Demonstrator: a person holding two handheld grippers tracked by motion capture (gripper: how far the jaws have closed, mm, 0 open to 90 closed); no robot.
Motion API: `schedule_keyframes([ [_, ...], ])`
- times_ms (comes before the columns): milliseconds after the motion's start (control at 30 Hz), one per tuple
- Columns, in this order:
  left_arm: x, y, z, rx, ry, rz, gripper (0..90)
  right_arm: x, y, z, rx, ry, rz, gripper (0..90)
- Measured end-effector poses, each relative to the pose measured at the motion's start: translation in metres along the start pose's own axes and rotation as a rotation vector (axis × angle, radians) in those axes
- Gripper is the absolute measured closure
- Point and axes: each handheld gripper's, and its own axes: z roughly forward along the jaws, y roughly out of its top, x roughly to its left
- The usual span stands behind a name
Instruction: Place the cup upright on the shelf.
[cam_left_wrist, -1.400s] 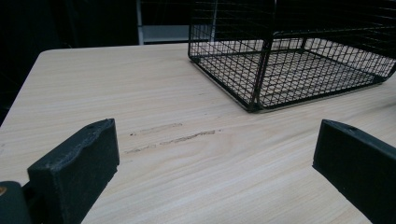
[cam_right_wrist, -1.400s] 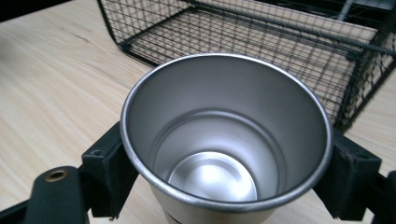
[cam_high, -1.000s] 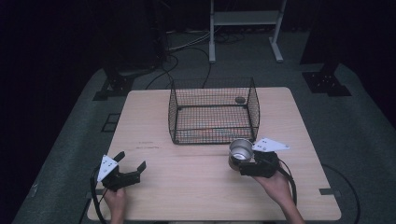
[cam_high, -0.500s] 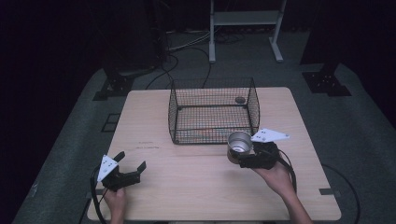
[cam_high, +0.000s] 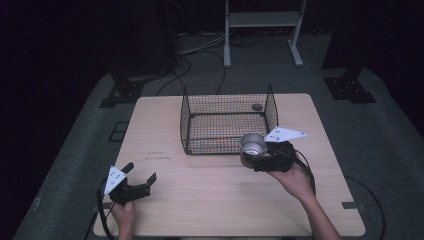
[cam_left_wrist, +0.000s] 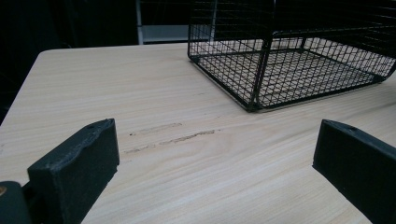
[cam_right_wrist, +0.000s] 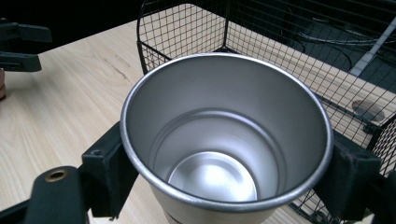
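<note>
A shiny metal cup (cam_high: 252, 146) (cam_right_wrist: 224, 140) stands upright in my right gripper (cam_high: 256, 159), whose black jaws are shut on its sides just below the rim. It hangs above the table beside the front right corner of the black wire basket (cam_high: 227, 120) (cam_right_wrist: 187, 28). The cup is empty inside. My left gripper (cam_high: 141, 176) rests low at the table's front left, open, with nothing between its two jaws; bare wood lies ahead of it in the left gripper view. It also appears far off at the top left of the right gripper view (cam_right_wrist: 23, 44).
The wooden table (cam_high: 220, 200) carries the wire basket (cam_left_wrist: 289, 60) toward its back middle. A small round dark object (cam_high: 257, 107) lies inside the basket near its far right corner. Dark scuff marks (cam_left_wrist: 173, 135) cross the wood in front of the left gripper. Cables and stands surround the table on the floor.
My right gripper has lifted the cup and carried it a little toward the basket. The left gripper has stayed still.
</note>
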Motion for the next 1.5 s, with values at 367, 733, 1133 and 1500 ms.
schedule_keyframes([
  [367,0.0,0.0,0.0,0.0,-0.001,0.002,0.0,-0.004,0.019,0.003,0.01,0.017,-0.012,17.9],
  [733,0.0,0.0,0.0,-0.002,-0.001,-0.001,0.0,-0.01,0.036,0.01,0.022,0.005,-0.036,17.9],
  [1133,0.0,0.0,0.0,-0.002,-0.001,0.002,0.0,-0.018,0.052,0.017,0.025,-0.018,-0.03,17.9],
  [1500,0.0,0.0,0.0,-0.005,0.0,0.001,0.0,-0.022,0.069,0.025,0.029,-0.03,-0.038,17.9],
])
